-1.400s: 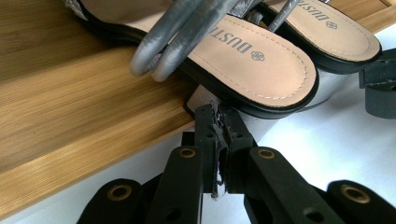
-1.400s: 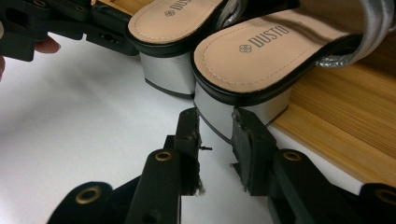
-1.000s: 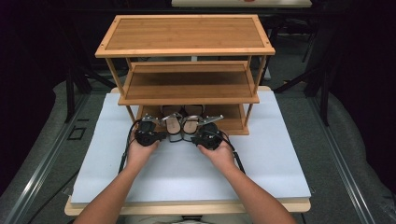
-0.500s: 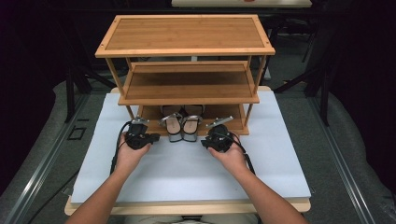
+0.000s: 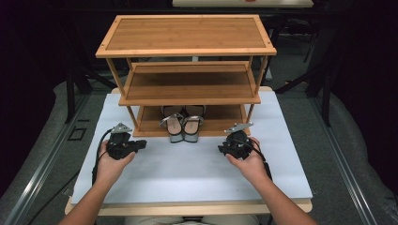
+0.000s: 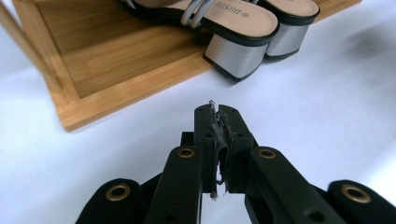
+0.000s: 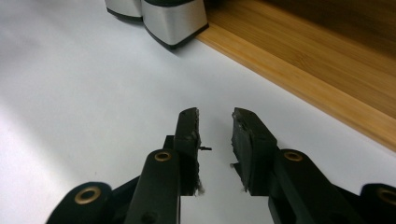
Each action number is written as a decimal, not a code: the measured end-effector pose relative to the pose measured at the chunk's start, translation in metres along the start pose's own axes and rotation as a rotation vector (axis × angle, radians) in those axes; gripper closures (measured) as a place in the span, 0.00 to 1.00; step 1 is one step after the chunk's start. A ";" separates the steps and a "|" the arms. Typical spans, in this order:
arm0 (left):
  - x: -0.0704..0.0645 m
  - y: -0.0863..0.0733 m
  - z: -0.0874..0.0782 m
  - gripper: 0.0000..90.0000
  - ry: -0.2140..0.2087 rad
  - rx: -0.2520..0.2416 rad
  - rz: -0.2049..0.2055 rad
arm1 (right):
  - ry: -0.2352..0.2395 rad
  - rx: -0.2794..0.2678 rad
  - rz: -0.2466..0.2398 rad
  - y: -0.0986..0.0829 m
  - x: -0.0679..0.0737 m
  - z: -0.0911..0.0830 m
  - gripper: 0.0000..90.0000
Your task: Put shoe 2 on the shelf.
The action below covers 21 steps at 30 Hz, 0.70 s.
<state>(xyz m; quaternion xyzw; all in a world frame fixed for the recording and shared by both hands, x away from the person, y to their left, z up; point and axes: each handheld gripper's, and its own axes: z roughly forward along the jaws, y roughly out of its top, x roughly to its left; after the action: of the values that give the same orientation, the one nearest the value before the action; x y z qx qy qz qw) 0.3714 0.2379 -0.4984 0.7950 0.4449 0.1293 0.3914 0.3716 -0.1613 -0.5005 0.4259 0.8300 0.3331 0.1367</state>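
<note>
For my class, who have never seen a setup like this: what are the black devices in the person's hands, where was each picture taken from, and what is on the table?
There is no robot here. A person holds a black two-jaw tool in each hand: the left tool and the right tool. The high view looks down from above. Each of the other two views comes from a camera riding on one tool, looking along its jaws. On the white table stands a wooden shoe rack with a pair of silver-heeled sandals on its bottom shelf. Neither tool holds anything: the left is shut and the right is slightly open.

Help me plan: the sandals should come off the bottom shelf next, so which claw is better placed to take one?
Right, probably. The right claw is open and empty near the sandals; the left claw is shut.
</note>
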 end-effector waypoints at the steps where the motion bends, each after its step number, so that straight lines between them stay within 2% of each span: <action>1: 0.001 -0.003 -0.003 0.96 -0.002 0.000 -0.002 | 0.000 0.000 0.003 -0.001 0.000 -0.002 0.79; 12: 0.008 -0.030 -0.020 0.96 0.016 0.004 -0.033 | -0.019 -0.024 0.021 -0.031 -0.006 -0.023 0.78; 21: 0.009 -0.053 -0.031 0.96 0.030 0.003 -0.051 | -0.032 -0.067 0.088 -0.059 -0.012 -0.039 0.78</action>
<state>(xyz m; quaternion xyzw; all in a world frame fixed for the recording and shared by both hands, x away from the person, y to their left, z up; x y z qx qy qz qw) 0.3273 0.2762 -0.5179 0.7821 0.4709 0.1305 0.3867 0.3227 -0.2121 -0.5118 0.4627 0.7966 0.3594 0.1492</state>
